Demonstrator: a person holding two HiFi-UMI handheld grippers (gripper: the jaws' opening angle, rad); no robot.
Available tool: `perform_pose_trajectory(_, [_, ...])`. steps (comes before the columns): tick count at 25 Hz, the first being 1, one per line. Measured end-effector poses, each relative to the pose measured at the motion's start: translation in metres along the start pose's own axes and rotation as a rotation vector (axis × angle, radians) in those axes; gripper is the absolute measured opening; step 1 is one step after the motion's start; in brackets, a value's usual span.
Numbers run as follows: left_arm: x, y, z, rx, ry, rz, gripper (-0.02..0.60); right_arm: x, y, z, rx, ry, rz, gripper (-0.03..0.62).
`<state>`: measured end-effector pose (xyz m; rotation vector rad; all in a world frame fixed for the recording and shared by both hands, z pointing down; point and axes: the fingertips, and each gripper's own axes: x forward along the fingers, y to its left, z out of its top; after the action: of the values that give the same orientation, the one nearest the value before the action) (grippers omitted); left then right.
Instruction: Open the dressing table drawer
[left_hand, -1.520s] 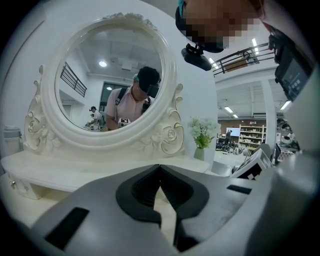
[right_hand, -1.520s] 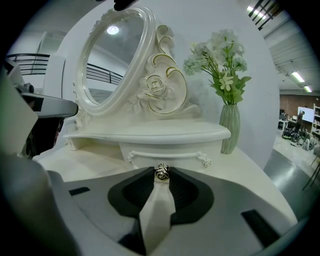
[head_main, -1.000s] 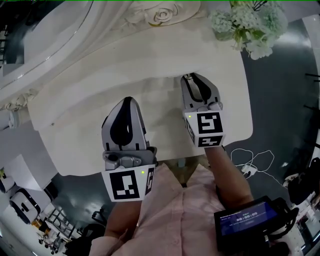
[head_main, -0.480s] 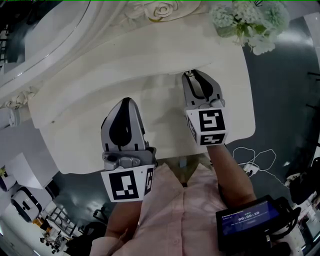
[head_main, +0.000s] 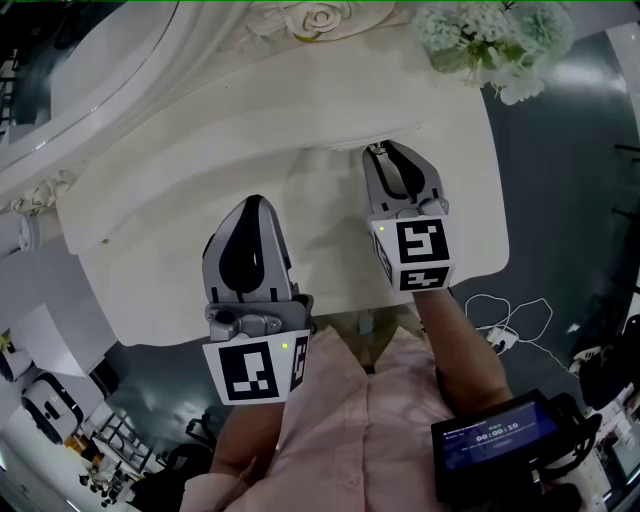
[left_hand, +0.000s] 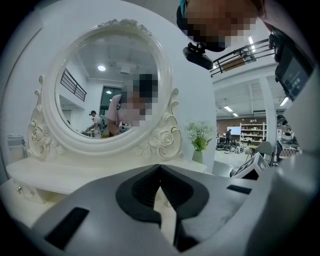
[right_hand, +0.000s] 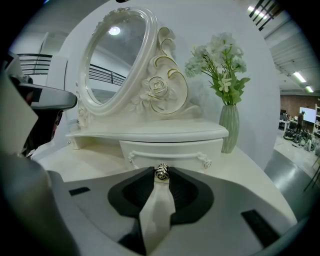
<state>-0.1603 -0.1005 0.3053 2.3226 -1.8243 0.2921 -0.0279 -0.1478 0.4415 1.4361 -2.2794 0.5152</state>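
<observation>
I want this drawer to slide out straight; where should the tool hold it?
Grip the small rose-shaped knob at the middle of the drawer front, from straight ahead, a jaw each side. It protrudes centrally, so the pull should stay even. The right tool is closed on it.

Taking the drawer (right_hand: 170, 150) as our mark, we find the mirror (right_hand: 117, 55) above and behind it and the vase (right_hand: 229, 127) to its right. Its knob (right_hand: 161, 171) sits in front, between the right gripper's (head_main: 378, 151) jaws. The left gripper (head_main: 255, 202) is nearer us, front-left.
</observation>
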Motion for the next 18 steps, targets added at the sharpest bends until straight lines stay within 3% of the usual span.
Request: perform_pose_trajectory(18, [-0.008, -0.007, -0.001, 0.000, -0.004, -0.012, 0.021, -0.011, 0.002, -0.007, 0.000, 0.000, -0.007, 0.104])
